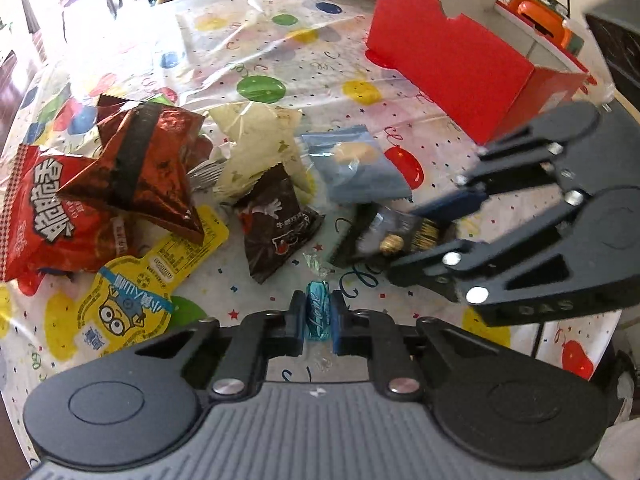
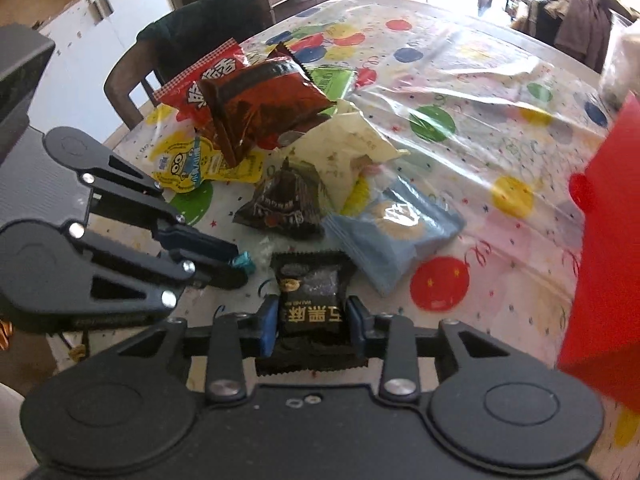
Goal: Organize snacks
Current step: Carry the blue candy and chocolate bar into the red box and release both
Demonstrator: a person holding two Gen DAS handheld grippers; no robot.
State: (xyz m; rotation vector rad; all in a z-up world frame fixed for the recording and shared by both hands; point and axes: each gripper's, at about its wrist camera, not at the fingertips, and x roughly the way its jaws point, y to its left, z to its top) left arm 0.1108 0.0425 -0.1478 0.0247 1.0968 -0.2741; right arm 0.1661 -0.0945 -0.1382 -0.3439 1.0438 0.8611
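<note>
Both grippers clamped on sweets at the near edge of the balloon-print table.

The left gripper (image 1: 317, 317) has its jaws pinched tight on a small blue wrapped candy (image 1: 318, 314), which stands upright between the pads just above the tablecloth (image 1: 280, 60). Just beside it, the right gripper (image 2: 313, 322) is closed on a black snack packet (image 2: 310, 300), squeezing its lower half so the top sticks out past the fingertips. Beyond them lies the heap: a light blue biscuit pack (image 2: 394, 236), a dark brown pouch (image 2: 286, 204), a cream wrapper (image 2: 340, 152), a yellow cartoon pouch (image 2: 192, 162), and red and foil-brown bags (image 2: 256, 96) piled on top. A red open box (image 1: 452, 68) stands to the right, apart from the pile.
</note>
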